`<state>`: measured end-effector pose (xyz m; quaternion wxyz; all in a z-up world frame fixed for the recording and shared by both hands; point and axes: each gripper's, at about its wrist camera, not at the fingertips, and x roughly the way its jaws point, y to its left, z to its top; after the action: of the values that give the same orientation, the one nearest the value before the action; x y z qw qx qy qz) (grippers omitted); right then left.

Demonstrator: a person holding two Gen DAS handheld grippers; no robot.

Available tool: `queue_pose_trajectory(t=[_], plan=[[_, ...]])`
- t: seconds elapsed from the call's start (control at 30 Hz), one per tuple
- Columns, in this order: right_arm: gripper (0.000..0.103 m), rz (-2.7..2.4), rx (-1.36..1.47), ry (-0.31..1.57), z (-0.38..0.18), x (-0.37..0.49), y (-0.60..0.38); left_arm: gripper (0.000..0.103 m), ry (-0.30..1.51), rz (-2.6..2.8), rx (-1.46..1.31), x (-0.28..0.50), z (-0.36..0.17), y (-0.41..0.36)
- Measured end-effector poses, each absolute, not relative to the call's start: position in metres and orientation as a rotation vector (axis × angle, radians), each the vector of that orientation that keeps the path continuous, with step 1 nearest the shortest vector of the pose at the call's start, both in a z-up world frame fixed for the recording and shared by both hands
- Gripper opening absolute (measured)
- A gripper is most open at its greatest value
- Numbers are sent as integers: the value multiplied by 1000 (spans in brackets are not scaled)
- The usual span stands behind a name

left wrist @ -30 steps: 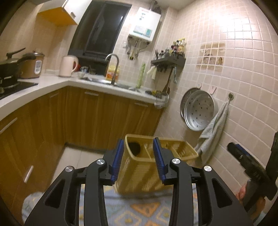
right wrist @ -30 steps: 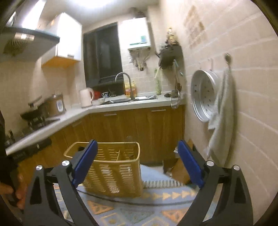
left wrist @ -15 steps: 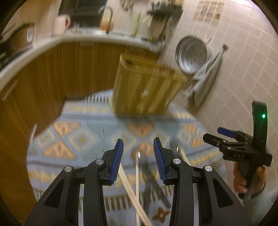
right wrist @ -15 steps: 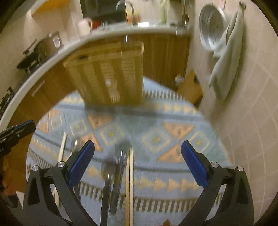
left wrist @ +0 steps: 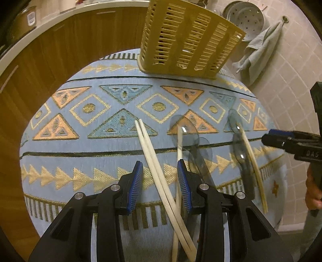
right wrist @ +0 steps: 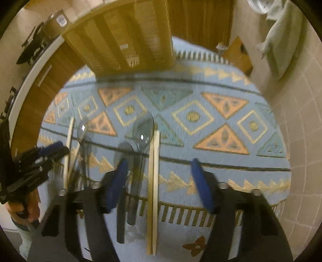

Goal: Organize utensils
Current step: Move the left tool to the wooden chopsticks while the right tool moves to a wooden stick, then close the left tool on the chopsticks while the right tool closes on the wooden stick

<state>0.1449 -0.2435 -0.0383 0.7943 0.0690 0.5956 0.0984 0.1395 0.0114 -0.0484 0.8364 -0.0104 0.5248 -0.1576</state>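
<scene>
A yellow slotted utensil basket (left wrist: 187,38) stands at the far side of a round table; it also shows in the right wrist view (right wrist: 122,34). My left gripper (left wrist: 160,173) is open, low over a pair of white chopsticks (left wrist: 155,161) that runs between its fingers. Clear spoons (left wrist: 185,131) with a third chopstick lie just right of it. My right gripper (right wrist: 159,171) is open above a wooden chopstick pair (right wrist: 154,181) and grey-handled clear spoons (right wrist: 140,137). The right gripper also shows in the left wrist view (left wrist: 289,141).
The table wears a blue cloth (left wrist: 90,131) with orange triangles. Wooden cabinets (left wrist: 40,50) curve behind on the left. A tiled wall (right wrist: 297,121) with a hanging towel (left wrist: 259,50) and a metal steamer tray (left wrist: 247,16) stands close on the right.
Both grippers have tilted down from facing the kitchen and dropped close over the utensils on the table. The right jaws have narrowed somewhat. Nothing has been picked up.
</scene>
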Motion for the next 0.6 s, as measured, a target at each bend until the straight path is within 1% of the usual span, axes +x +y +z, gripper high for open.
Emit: queue_pose_trajectory(t=[0.07, 0.13, 0.17, 0.23, 0.27, 0.3, 0.5, 0.53, 0.6], plan=[[46, 220, 144, 1311, -46, 147, -243, 32, 1123, -325, -15, 142, -53, 12], [41, 242, 155, 1340, -54, 150, -242, 28, 1125, -322, -5, 144, -54, 13], [37, 247, 151, 1348, -56, 151, -241, 27, 1128, -321, -2, 145, -53, 13], [35, 250, 145, 1361, -61, 155, -238, 27, 1133, -322, 7, 146, -53, 12], [30, 246, 129, 1365, -63, 156, -236, 27, 1135, -323, 13, 146, -53, 12], [28, 251, 121, 1372, -64, 158, -233, 27, 1137, -324, 20, 146, -53, 11], [27, 228, 49, 1383, -65, 161, -218, 27, 1147, -321, 76, 149, -53, 4], [26, 221, 29, 1384, -65, 162, -215, 27, 1149, -319, 90, 150, -53, 3], [20, 201, -17, 1385, -66, 162, -209, 27, 1155, -315, 123, 151, -53, -1]])
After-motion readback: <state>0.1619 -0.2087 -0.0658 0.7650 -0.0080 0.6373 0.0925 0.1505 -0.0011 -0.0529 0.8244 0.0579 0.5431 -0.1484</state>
